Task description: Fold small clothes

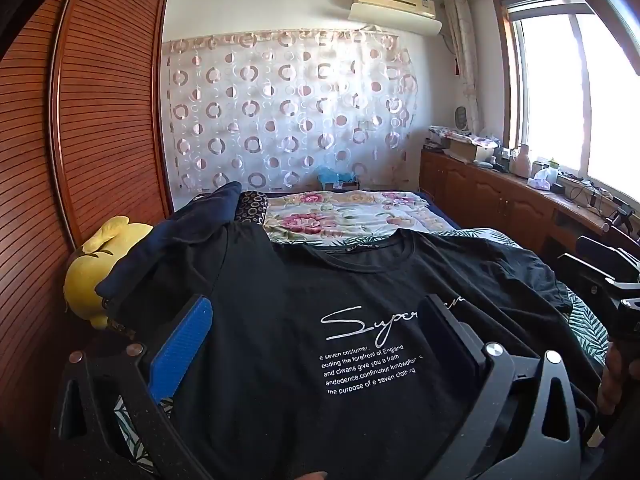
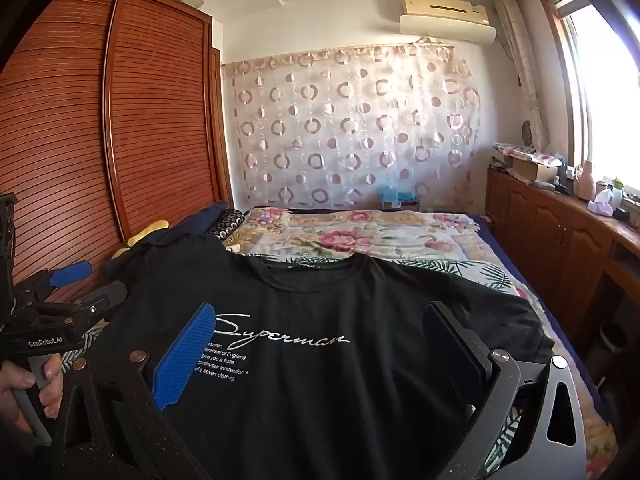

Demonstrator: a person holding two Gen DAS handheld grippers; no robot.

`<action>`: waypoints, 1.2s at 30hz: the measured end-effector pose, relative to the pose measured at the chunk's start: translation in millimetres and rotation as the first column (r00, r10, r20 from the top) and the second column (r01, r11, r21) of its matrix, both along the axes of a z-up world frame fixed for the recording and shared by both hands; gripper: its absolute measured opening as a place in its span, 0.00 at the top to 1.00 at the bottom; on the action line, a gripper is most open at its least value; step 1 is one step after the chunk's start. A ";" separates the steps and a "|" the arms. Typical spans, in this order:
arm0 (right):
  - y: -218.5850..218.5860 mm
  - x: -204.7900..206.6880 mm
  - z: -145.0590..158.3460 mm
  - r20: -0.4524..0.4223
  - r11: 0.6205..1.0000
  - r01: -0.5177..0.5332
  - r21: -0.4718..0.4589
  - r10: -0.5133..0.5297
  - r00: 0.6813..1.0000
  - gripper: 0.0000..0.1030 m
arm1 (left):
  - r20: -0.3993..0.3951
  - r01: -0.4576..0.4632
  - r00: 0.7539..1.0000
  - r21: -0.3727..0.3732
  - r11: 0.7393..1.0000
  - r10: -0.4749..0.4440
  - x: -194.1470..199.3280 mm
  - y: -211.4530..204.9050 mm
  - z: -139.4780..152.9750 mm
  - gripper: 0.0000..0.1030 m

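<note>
Your left gripper (image 1: 316, 316) has its jaws spread wide with nothing between them; its blue pad (image 1: 182, 350) and its dark finger (image 1: 448, 334) hover over the chest of the black T-shirt (image 1: 304, 320), framing the white "Super" script and the small block of print below it. Your right gripper (image 2: 320, 320) is just as wide apart and empty, set above the same shirt a little further to the right, so the script falls between its fingers. In the right wrist view you can see your left hand (image 2: 24, 384) wrapped around the grey handle at the left edge. The T-shirt lies flat and face up on the bed (image 1: 592, 328), collar pointing away from you, both sleeves spread out; its left sleeve rides up over a dark navy garment (image 1: 188, 236) heaped beside it. A yellow plush toy (image 1: 94, 268) sits just beyond that heap, against the slatted wooden wardrobe (image 1: 92, 120). Past the collar a floral quilt (image 1: 352, 212) covers the far half of the bed, ending near a sheer curtain (image 1: 288, 108) printed with circles. A long wooden cabinet (image 1: 492, 196) cluttered with small items runs under the bright window (image 1: 580, 92) on the right.
</note>
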State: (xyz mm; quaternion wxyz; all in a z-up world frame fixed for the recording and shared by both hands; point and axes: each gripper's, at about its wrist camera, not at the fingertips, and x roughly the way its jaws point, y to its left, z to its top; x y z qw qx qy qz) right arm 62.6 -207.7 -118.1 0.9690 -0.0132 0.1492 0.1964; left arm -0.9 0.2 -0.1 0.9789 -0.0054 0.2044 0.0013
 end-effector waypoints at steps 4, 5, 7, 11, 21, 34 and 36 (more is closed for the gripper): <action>0.5 0.1 -0.2 0.002 1.000 0.002 0.003 -0.002 1.000 0.00 | -0.009 0.000 1.000 0.005 1.000 0.000 0.2 -0.3 0.0 0.00; 0.6 0.1 -0.1 0.002 1.000 0.001 0.005 -0.001 1.000 0.00 | -0.010 -0.002 1.000 0.005 1.000 0.002 0.4 -0.1 -0.1 0.00; 1.0 0.1 0.1 0.002 1.000 0.001 0.005 -0.001 1.000 0.00 | -0.012 0.000 1.000 0.004 1.000 0.000 0.5 -0.2 -0.1 0.00; -2.4 0.0 1.1 0.005 1.000 0.004 0.007 -0.004 1.000 0.00 | -0.012 -0.004 1.000 0.007 1.000 0.004 0.6 -0.1 -0.5 0.00; -0.6 -0.7 0.3 0.003 1.000 0.004 0.005 -0.004 1.000 0.00 | -0.011 -0.006 1.000 0.007 1.000 0.006 -0.6 1.0 -1.7 0.00; 0.3 -0.5 -0.3 0.000 1.000 0.010 0.003 -0.010 1.000 0.00 | -0.013 -0.006 1.000 0.006 1.000 0.006 -2.8 1.4 2.4 0.00; 0.7 -1.1 -0.2 0.001 1.000 0.011 0.001 -0.011 1.000 0.00 | -0.013 -0.005 1.000 0.006 1.000 0.005 -2.8 1.3 2.4 0.00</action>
